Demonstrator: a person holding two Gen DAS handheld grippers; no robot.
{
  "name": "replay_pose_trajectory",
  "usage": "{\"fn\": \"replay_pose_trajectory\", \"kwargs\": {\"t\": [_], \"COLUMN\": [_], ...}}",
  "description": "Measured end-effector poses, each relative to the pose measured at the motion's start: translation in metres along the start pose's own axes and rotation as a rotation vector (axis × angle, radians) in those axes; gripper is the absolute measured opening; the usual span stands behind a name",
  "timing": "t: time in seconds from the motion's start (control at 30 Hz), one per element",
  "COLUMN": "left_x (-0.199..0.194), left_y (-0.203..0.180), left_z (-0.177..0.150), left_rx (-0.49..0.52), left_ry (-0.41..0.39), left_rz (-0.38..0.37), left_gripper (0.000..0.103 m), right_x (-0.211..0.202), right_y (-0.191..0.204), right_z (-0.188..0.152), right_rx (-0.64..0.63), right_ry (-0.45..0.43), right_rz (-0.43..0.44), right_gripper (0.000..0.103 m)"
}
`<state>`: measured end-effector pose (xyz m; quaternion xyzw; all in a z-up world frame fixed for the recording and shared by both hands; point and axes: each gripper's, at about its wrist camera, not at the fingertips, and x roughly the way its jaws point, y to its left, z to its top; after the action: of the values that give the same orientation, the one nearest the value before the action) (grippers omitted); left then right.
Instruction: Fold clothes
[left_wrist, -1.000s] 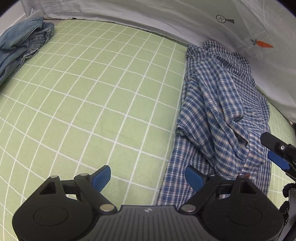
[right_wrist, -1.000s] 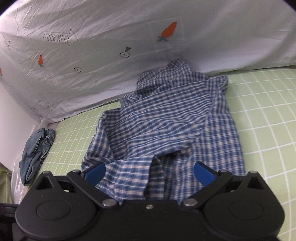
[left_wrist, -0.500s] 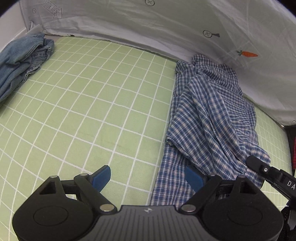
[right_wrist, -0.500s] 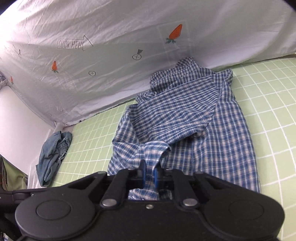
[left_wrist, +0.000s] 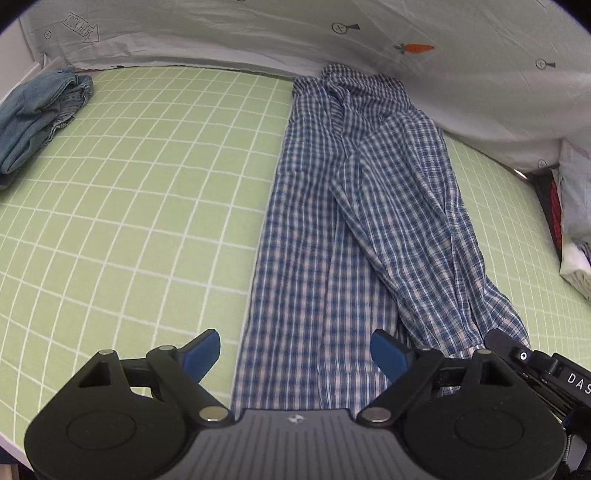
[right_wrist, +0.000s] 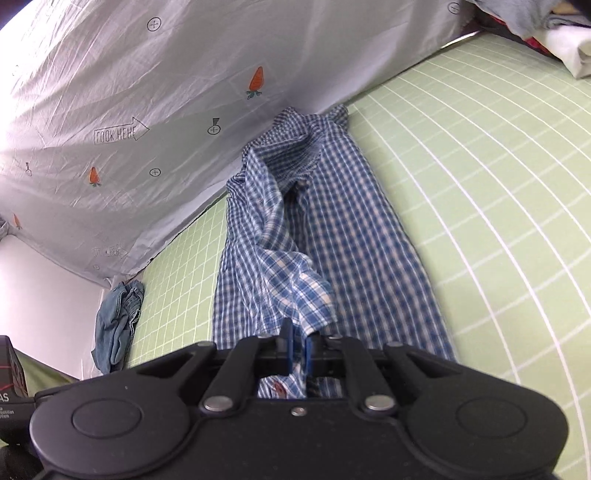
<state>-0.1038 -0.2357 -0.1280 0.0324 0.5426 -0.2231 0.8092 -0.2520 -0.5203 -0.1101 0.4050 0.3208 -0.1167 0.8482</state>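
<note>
A green bedsheet (left_wrist: 129, 206) with a white grid covers the bed, bordered along its far edge by a white carrot-print sheet (right_wrist: 129, 92). A blue plaid shirt (left_wrist: 354, 206) lies stretched lengthwise from that far edge toward the near edge. Crumpled blue jeans (left_wrist: 37, 110) sit at the far left corner. The left gripper (left_wrist: 295, 354) hangs wide open over the shirt's left hem, holding nothing. The right gripper (right_wrist: 297, 349) is clamped on a lifted fold of the shirt; its 2 jaws have just closed.
</note>
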Motion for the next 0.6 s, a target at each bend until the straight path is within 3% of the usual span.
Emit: {"fn": "replay_pose_trajectory", "kwargs": {"t": [0.27,0.6], "left_x": [-0.005,-0.010], "left_y": [-0.001,0.004], "left_z": [-0.054,-0.070], "left_rx": [0.002,-0.033], "left_ry": [0.062,0.078], "left_rz": [0.014,0.032], "left_gripper": [0.089,0.089], "right_x": [-0.021,-0.020], "right_y": [-0.037,-0.053], "right_z": [-0.040,-0.059], "right_rx": [0.115,0.136], "right_ry": [0.066,0.131], "right_rz": [-0.013,-0.072], "right_gripper": [0.006,0.006]}}
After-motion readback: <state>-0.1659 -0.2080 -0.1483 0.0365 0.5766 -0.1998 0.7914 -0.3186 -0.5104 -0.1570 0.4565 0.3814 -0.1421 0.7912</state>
